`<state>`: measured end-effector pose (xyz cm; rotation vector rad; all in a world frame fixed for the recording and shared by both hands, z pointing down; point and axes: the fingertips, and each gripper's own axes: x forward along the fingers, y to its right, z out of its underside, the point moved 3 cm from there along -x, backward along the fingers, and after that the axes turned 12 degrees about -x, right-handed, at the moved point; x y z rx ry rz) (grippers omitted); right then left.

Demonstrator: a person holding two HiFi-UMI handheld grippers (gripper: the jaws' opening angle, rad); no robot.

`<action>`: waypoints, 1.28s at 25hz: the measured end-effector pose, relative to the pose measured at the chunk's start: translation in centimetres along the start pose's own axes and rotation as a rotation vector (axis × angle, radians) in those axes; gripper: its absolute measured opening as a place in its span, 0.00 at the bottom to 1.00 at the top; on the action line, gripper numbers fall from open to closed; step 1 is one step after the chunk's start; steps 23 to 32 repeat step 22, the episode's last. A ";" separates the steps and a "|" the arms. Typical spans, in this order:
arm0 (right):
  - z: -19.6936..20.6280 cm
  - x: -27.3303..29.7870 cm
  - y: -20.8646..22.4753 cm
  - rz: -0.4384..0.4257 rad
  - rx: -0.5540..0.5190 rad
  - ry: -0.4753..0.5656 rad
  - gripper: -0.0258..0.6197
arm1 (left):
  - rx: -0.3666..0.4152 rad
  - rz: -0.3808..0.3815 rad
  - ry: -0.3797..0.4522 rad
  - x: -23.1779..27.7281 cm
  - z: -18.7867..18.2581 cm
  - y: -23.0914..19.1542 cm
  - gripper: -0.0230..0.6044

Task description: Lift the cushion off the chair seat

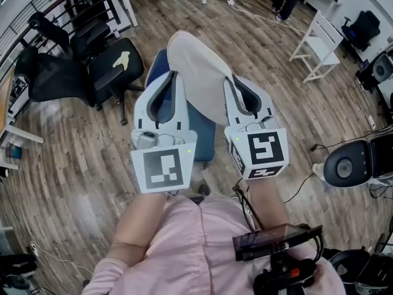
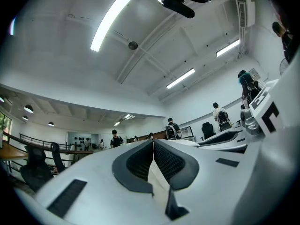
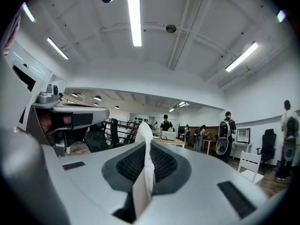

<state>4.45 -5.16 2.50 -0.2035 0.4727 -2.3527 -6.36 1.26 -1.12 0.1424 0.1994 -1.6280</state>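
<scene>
A pale beige cushion [image 1: 198, 72] is held up in the air, tilted, above the blue chair seat [image 1: 201, 137]. My left gripper [image 1: 174, 78] is shut on the cushion's left edge. My right gripper [image 1: 229, 80] is shut on its right edge. In the left gripper view, a thin strip of cream cushion fabric [image 2: 158, 184] is pinched between the left gripper's [image 2: 153, 142] dark pads. In the right gripper view, the cushion's edge [image 3: 142, 172] stands up through the right gripper's [image 3: 145, 145] closed jaws. Both cameras point up towards the ceiling.
A black office chair [image 1: 105, 67] stands to the left by a railing. A white chair [image 1: 319, 42] is at the upper right and a black round-backed chair [image 1: 350, 165] at the right. Cables lie on the wooden floor [image 1: 73, 165]. Several people [image 3: 228, 132] stand in the background.
</scene>
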 end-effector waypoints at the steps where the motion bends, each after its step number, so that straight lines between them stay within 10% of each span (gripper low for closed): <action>1: 0.0 0.0 0.0 -0.001 0.001 0.001 0.08 | 0.001 -0.003 -0.001 -0.1 0.0 -0.1 0.06; 32: 1.1 1.3 -0.2 -0.017 0.019 0.006 0.08 | 0.025 -0.021 -0.034 0.9 1.7 -0.5 0.06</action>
